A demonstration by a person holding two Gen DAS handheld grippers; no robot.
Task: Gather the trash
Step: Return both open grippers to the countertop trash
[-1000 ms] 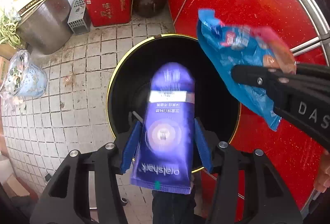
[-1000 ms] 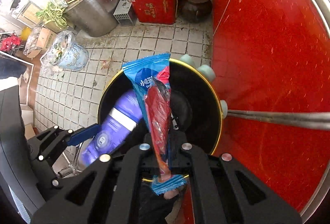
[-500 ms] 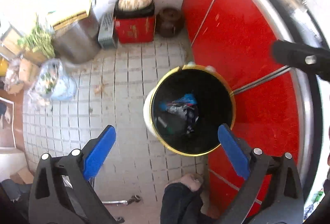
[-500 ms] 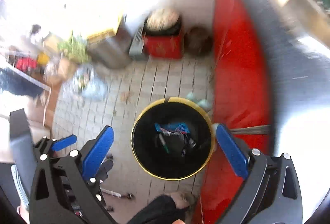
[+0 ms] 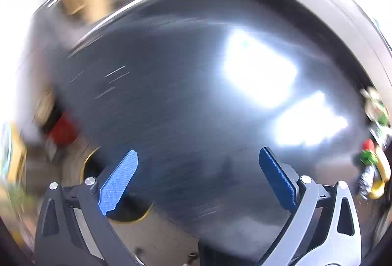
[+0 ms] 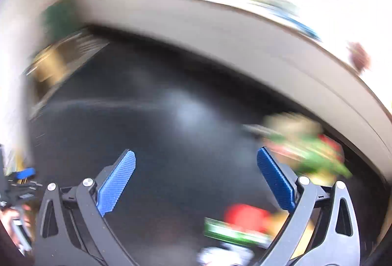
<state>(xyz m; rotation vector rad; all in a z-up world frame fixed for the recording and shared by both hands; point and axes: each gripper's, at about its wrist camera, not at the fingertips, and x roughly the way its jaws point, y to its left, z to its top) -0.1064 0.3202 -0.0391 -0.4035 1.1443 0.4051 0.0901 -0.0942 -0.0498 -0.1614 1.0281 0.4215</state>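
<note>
The left tongs [image 5: 198, 179] carry blue pads [image 5: 118, 182] with a fine ribbed, rough-looking texture, matt rather than shiny, set on black arms that look like smooth matt plastic with small bright metal screw heads. The right tongs [image 6: 196, 178] are built the same way: ribbed blue pads [image 6: 275, 179], matt black frame, silvery screws. Beyond both lies a dark table [image 5: 183, 94] whose surface is glossy, throwing back broad white glare and fine streaks. A pale matt rim [image 6: 245, 45] edges it. The bin [image 5: 93, 168] shows a shiny gold-coloured lip. Litter [image 6: 306, 146] on the table is too blurred to judge.
</note>
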